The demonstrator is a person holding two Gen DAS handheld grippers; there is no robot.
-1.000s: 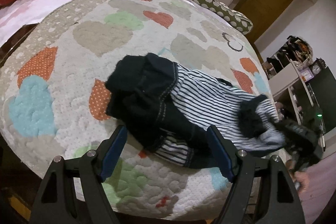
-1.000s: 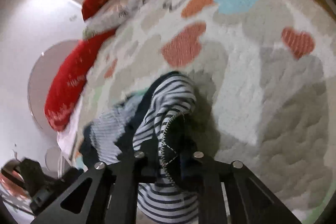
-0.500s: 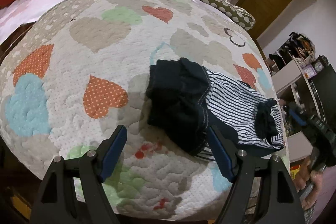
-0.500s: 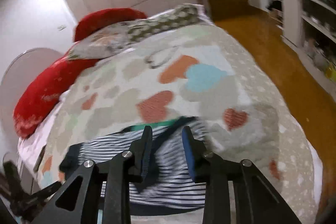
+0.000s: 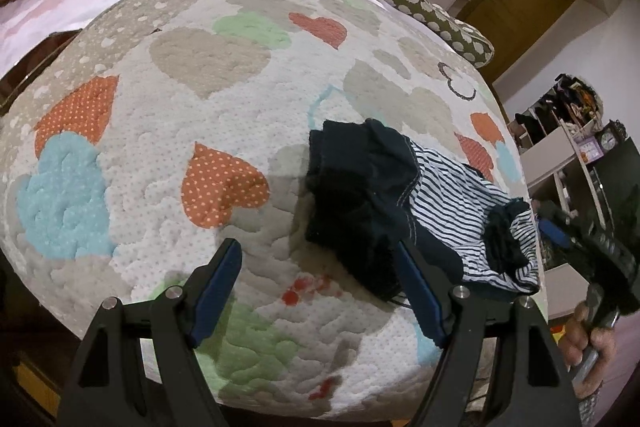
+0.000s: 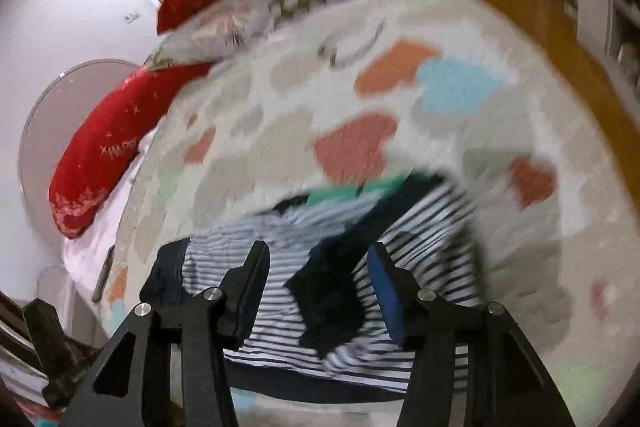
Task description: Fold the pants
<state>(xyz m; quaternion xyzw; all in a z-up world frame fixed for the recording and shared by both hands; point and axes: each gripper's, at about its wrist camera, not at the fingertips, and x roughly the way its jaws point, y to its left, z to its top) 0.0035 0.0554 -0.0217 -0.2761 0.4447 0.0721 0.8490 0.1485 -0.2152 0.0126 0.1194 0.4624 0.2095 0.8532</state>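
While the left gripper point(image 5: 318, 285) hangs low in its frame with jaws spread and empty, the right gripper point(image 6: 314, 291) likewise gapes over striped cloth, gripping nothing; the pants point(image 5: 404, 203) lie crumpled at centre right on the heart-patterned quilt point(image 5: 208, 115); light, limp fabric, likely to sag and bunch, so I'd pinch the dark waistband edge and a hem corner.

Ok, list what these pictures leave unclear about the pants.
- Pants, left wrist view: near edge hidden behind the left gripper finger.
- Pants, right wrist view: motion blur smears folds and edges; right gripper covers the near hem.
- Waistband and legs: bunched, indistinguishable.
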